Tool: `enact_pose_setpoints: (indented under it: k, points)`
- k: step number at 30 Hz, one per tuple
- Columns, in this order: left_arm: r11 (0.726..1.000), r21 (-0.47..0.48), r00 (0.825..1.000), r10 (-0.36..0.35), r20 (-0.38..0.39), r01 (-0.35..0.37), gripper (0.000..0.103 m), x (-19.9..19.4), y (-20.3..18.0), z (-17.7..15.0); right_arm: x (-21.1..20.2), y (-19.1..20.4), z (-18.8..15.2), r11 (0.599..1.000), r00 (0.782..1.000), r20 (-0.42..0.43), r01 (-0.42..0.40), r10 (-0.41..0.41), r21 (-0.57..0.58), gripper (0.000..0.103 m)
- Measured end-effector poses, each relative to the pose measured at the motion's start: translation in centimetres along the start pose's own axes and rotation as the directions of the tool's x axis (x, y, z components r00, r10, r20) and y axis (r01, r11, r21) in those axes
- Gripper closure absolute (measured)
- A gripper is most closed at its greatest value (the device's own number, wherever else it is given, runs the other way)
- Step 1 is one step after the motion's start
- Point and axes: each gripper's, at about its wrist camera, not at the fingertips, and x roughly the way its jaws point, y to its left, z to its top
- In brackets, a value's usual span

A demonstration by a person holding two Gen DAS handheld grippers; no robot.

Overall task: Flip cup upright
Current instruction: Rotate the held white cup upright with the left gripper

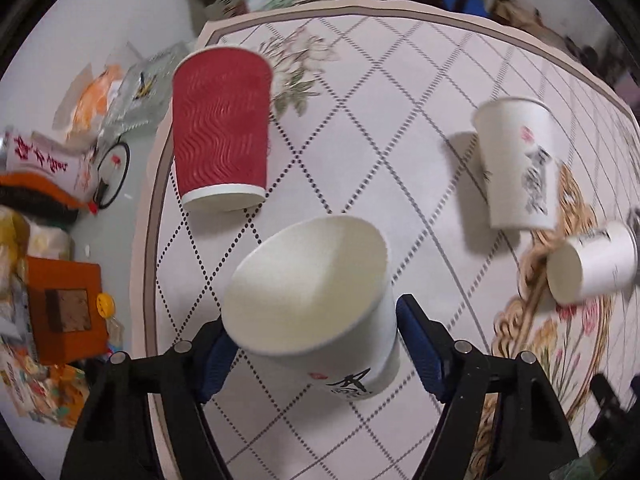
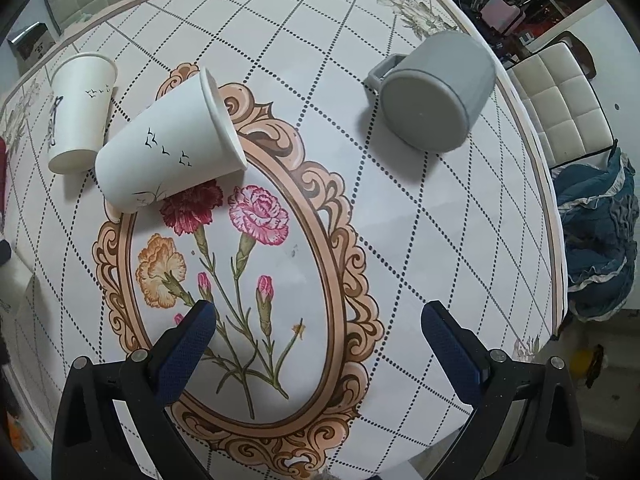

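The left tongs (image 1: 316,344) close their blue-padded fingers (image 1: 420,352) on the lower body of a white paper cup (image 1: 316,300), its open mouth turned up toward the camera and tilted slightly, its black calligraphy print facing the lens; whether its base touches the counter (image 1: 360,120) cannot be told. Beyond it, a red ripple-wall paper cup (image 1: 222,128) stands mouth-down on the diamond-patterned cloth near the counter's left edge. Off to the right, a second white printed cup (image 1: 516,164) also stands inverted, and past it a third white cup (image 1: 592,264) lies on its side over the ornate gold border. The right tongs (image 2: 320,344) hang wide open and hold nothing above the carnation medallion (image 2: 240,248) printed at the counter's centre. Ahead and to their left, the white cup with a flight of small birds lies tipped on its side, rim resting on the medallion's frame, just beside the inverted white cup. Well apart, toward the far right edge, a grey mug (image 2: 436,96) with a square handle lies on its side, its base facing the lens.
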Motion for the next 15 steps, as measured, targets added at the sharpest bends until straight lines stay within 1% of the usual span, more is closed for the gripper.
enact_pose_setpoints:
  k: [2,4,6,8,11,15]
  points:
    - [1.000,0.023,1.000,0.001,0.010,-0.001,0.030,-0.7,-1.1,0.3,-0.4,-0.4,-0.5,1.000,1.000,0.010,-0.003,0.003,0.002,0.000]
    - [0.999,0.041,1.000,-0.007,0.016,0.007,0.030,-2.1,-1.9,-0.7,-0.8,-0.9,-1.1,1.000,1.000,0.014,-0.008,0.008,0.003,0.000]
    - [0.998,0.058,1.000,-0.014,0.015,0.013,0.030,-2.8,-2.5,-0.9,-1.2,-1.7,-1.7,1.000,1.000,0.017,-0.017,0.017,0.006,0.000]
    - [0.997,0.072,1.000,-0.013,0.014,0.012,0.030,-3.1,-1.4,-1.5,-1.5,-2.3,-2.2,1.000,0.999,0.022,-0.026,0.025,0.004,0.000]
    - [0.996,0.086,1.000,-0.005,0.013,0.004,0.030,-4.5,-1.9,-3.3,-2.0,-3.5,-2.9,0.999,0.999,0.028,-0.041,0.042,-0.009,0.000]
    - [0.995,0.098,0.999,-0.031,-0.018,0.033,0.030,-6.0,-3.0,-6.2,-2.1,-5.6,-4.0,0.998,0.998,0.032,-0.062,0.062,-0.020,0.000]
